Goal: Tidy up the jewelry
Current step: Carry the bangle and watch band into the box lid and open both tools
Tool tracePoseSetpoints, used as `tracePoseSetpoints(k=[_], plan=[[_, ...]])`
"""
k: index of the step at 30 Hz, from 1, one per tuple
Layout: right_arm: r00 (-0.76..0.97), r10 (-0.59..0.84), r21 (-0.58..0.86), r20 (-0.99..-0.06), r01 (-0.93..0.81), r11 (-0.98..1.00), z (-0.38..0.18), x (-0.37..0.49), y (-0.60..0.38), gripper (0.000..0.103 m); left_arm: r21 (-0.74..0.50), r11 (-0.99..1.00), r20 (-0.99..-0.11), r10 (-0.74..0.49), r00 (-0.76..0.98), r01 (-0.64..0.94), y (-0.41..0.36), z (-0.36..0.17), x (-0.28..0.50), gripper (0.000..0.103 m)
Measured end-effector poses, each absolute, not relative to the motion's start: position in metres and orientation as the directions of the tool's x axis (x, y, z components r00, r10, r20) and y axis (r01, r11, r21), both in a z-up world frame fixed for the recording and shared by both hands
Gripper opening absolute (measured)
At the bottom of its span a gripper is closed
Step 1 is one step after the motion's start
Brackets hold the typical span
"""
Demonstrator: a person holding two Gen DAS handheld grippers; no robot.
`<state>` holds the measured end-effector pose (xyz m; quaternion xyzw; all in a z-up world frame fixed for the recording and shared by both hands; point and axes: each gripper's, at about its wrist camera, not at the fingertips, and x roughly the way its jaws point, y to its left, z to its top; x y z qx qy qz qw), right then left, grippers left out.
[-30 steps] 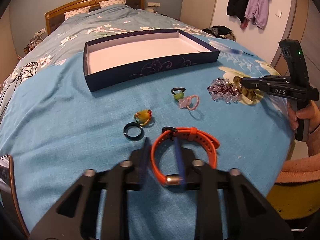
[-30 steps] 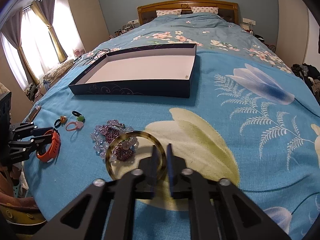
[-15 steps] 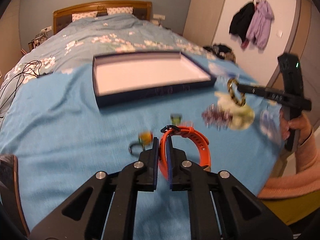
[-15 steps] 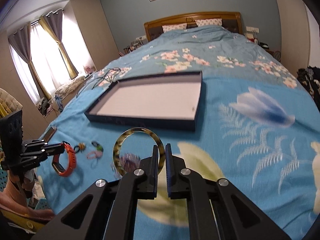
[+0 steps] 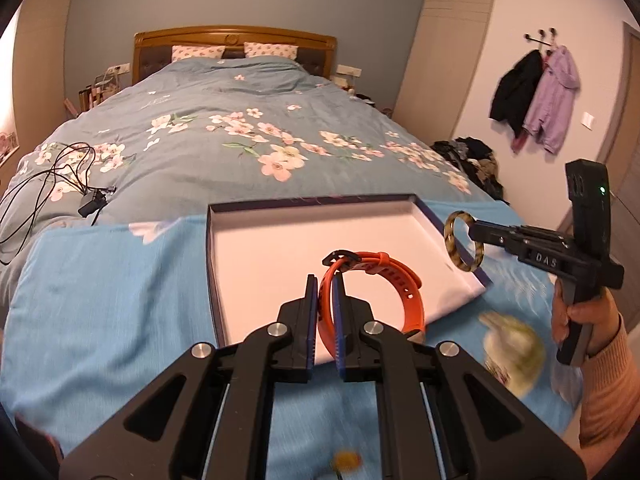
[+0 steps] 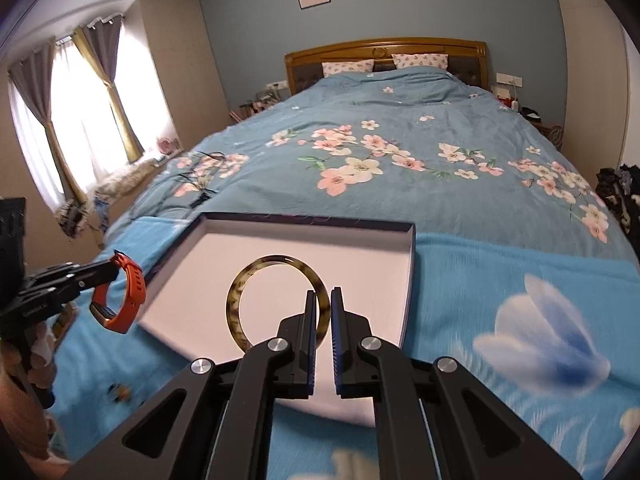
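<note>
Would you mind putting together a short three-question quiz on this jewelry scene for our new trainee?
1. True or false: the left tongs are shut on the orange watch strap.
2. Multiple choice: what do the right tongs hold? A) a bead bracelet B) the tortoiseshell bangle C) a hair tie
3. Fill in: the inside of the open dark box on the bed shows ____ jewelry resting in it.

Key: 1 true; 2 B; 3 no. Both pieces hang over the box in the tongs, and none lies on its white floor.
</note>
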<state>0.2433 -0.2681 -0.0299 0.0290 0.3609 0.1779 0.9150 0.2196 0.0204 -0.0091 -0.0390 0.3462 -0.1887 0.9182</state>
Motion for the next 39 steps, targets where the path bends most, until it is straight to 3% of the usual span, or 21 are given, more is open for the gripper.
tracePoseSetpoints(k=[11, 23, 34, 39], plan=[[0.615, 0.283, 0.141, -0.736, -0.269, 0.953, -0.053, 0.319, -0.240, 0.005, -0.249, 0.938, -0.689, -0.348, 0.636, 0.243, 0.005, -0.042, 0.324, 0.008], [0.533, 0.219, 0.112, -0.817, -0.225, 0.968, -0.074, 0.356, -0.224, 0.005, -0.251, 0.952, -0.747, -0.306, 0.590, 0.175, 0.000, -0.065, 0.382, 0.008], [0.538, 0.205, 0.124, -0.818, -0.183, 0.975, -0.075, 0.364, -0.223, 0.008, -0.257, 0.961, -0.827, -0.276, 0.490, 0.107, 0.003, -0.091, 0.410, 0.009], [0.585, 0.255, 0.158, -0.770, -0.212, 0.964, -0.058, 0.342, -0.229, 0.019, -0.248, 0.964, -0.828, -0.264, 0.496, 0.098, 0.004, -0.093, 0.407, 0.022]])
